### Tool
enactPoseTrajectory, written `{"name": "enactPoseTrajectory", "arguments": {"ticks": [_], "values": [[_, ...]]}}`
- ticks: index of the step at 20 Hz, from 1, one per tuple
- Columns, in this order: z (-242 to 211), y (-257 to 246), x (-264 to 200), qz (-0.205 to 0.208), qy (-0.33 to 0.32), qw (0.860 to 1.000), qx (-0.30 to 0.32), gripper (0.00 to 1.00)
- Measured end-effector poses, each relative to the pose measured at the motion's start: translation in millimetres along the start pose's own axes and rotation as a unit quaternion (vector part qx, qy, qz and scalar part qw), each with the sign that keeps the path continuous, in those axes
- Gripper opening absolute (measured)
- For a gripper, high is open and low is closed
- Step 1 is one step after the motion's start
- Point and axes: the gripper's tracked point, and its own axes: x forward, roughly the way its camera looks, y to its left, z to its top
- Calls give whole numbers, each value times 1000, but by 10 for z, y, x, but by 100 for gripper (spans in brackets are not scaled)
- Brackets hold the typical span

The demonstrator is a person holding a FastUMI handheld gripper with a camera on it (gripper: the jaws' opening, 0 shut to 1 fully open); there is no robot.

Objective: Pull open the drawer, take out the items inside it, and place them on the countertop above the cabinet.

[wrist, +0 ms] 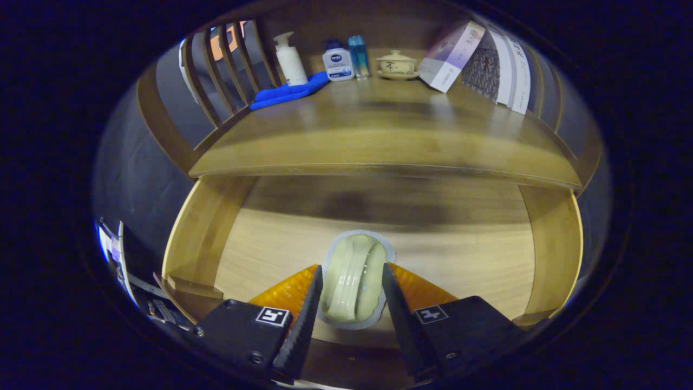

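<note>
With the drawer [552,238] pulled open below the countertop [379,135], the gripper [352,284] sits over its wooden floor, jaws narrowed onto a pale green sealed packet [354,276]. Both fingers press its sides. Packet is inside the drawer, near the front.

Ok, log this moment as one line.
drawer: open | gripper: shut on pale green packet | countertop: packet not placed yet

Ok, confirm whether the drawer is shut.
No, the drawer is pulled open, and the gripper grips a pale sealed packet inside it.
</note>
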Motion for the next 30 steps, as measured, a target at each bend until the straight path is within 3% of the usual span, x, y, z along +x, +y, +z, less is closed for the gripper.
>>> {"name": "enactPoseTrajectory", "arguments": {"ticks": [5, 8, 14, 22, 30], "values": [[-7, -56, 81, -18, 10, 1000, -15, 60], [-23, -51, 111, -28, 12, 999, -22, 37], [-9, -105, 92, -42, 6, 999, -20, 21], [223, -91, -485, -40, -44, 998, -24, 19], [727, -9, -1188, -30, -105, 993, -40, 19]]}}
